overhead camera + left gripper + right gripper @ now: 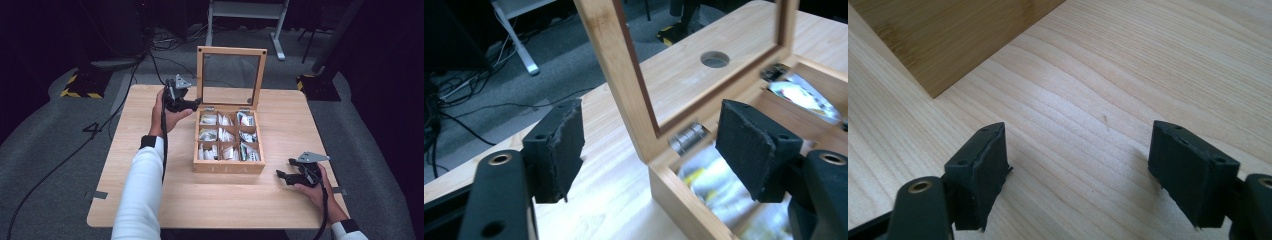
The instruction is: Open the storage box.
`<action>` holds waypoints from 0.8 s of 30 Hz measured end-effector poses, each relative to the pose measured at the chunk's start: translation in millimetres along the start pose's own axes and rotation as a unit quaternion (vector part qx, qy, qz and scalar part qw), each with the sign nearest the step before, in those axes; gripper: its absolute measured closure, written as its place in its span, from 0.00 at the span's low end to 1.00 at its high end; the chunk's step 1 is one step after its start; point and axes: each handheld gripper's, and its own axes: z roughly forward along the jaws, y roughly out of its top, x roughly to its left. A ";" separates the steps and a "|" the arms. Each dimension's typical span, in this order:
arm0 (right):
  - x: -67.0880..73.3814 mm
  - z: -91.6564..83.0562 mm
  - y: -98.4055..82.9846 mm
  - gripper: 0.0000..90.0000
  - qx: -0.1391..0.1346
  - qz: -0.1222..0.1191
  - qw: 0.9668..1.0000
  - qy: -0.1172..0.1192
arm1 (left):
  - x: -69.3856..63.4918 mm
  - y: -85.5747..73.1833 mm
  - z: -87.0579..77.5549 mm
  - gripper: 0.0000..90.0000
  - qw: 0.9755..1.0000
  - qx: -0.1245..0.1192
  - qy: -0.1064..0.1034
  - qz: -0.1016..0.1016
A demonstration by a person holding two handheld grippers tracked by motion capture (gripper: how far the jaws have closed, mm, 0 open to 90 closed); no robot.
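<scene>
A wooden tea box [228, 167] stands in the middle of the table [150, 200], its compartments holding several tea bags [225, 135]. Its glass-paned lid [231, 50] stands upright at the back. My left gripper [195, 103] is at the lid's lower left corner, by the hinge. In the left gripper view the gripper [651, 117] is open; the lid's side post [624, 75] and a metal hinge [689, 136] lie between its pads without touching them. My right gripper [284, 168] rests near the box's front right corner, open [1078, 137] over bare wood, the box wall [948, 35] ahead.
A round cable hole [714, 59] in the tabletop shows through the lid's glass. Behind the table stand a white desk frame [245, 15] and two stands with yellow-black striped bases [80, 82]. Cables [55, 165] run over the grey floor at the left.
</scene>
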 end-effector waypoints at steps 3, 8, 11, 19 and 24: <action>0.1 0.1 0.0 0.26 0.000 0.000 1.000 -0.001 | -5.5 -1.4 -10.3 0.26 1.000 0.011 0.002 0.016; 0.2 0.1 0.0 0.26 0.000 0.000 1.000 -0.001 | -18.6 -6.8 -36.8 0.21 0.998 0.034 0.011 0.047; 0.1 0.1 0.0 0.26 0.000 0.000 1.000 -0.001 | -24.0 -11.3 -52.1 0.20 0.998 0.026 0.006 0.056; 0.9 0.3 0.1 0.26 0.000 0.002 1.000 -0.004 | -38.0 -37.1 -77.3 0.20 0.994 0.051 0.008 0.095; 1.5 0.4 0.7 0.25 0.003 0.002 1.000 -0.007 | -43.1 -59.6 -87.0 0.19 0.993 0.062 0.005 0.104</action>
